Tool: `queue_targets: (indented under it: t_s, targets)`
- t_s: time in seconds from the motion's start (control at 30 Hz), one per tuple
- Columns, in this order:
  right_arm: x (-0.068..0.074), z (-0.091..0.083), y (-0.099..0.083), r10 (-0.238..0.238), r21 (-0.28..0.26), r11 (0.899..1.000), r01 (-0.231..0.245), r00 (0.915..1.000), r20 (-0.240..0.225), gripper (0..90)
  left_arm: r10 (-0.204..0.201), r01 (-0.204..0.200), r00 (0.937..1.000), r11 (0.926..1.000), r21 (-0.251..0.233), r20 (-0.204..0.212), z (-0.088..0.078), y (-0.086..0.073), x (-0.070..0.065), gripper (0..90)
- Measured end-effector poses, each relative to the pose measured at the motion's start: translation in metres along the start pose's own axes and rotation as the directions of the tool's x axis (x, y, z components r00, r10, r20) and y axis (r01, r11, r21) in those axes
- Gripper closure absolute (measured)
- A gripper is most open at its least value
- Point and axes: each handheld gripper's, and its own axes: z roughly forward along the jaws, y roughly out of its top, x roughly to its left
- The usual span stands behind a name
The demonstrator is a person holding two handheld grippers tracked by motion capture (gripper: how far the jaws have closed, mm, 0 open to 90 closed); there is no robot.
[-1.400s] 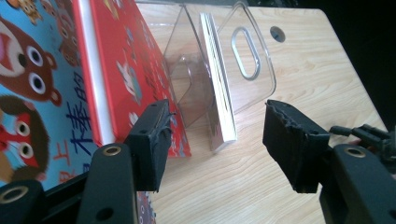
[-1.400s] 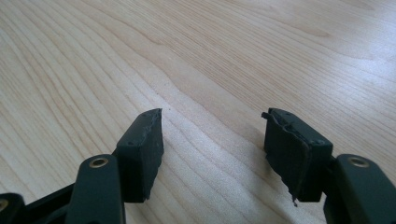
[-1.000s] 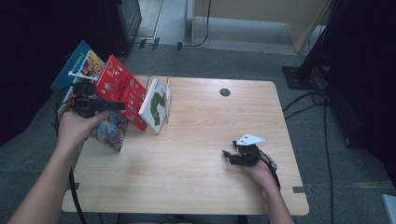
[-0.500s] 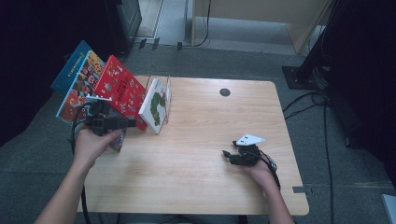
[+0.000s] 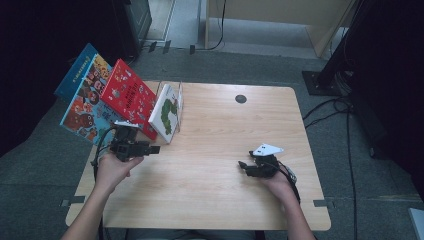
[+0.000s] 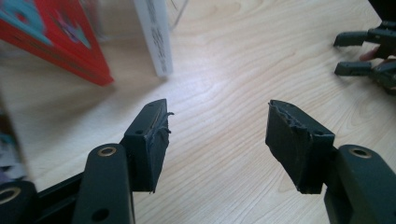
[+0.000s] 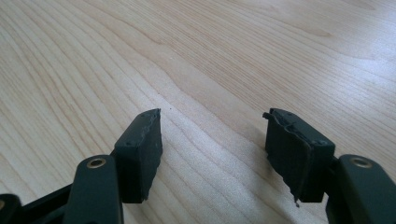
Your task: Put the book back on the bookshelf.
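Left gripper (image 5: 152,149) dropped from the leaning red book (image 5: 129,97) to tabletop level, jaws wide and empty (right gripper (image 5: 241,166) too, parked), so books look placed.

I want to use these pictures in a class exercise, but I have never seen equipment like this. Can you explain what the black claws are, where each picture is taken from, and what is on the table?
A person sits at a wooden table holding a two-jaw gripper in each hand. The high view looks down from above: the left gripper and the right gripper. The other two pictures come from cameras riding on the grippers, looking along their black jaws. Both pairs of jaws stand open with nothing between them. At the table's left edge, picture books lean in a row: a blue book, a red book and a white book against a clear stand.
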Motion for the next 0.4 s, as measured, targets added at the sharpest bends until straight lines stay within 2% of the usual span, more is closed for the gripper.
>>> queue_targets:
  t_s: [0.13, 0.2, 0.27, 0.4]
  targets:
    - [0.0, 0.0, 0.0, 0.0, 0.0, 1.0, 0.0, 1.0, 0.0, 36.1, 0.005, -0.005, 0.9999, 0.9999, 0.016, 0.009, 0.009, -0.007, 0.001, 38.9]
    - [0.0, 0.0, 0.0, 0.0, -0.001, 1.0, 0.0, 1.0, 0.0, 36.2, 0.007, -0.007, 1.0, 0.9999, 0.01, 0.006, 0.01, -0.009, 0.002, 38.7]
    - [0.0, 0.0, 0.0, 0.0, -0.001, 1.0, 0.0, 1.0, -0.001, 36.2, -0.004, 0.004, 0.9997, 1.0, 0.001, 0.023, 0.011, -0.011, 0.003, 38.6]
    - [0.0, 0.0, 0.0, 0.0, -0.001, 1.0, 0.0, 1.0, -0.001, 36.1, 0.003, -0.003, 0.9999, 1.0, 0.008, 0.012, 0.012, -0.013, 0.003, 38.0]
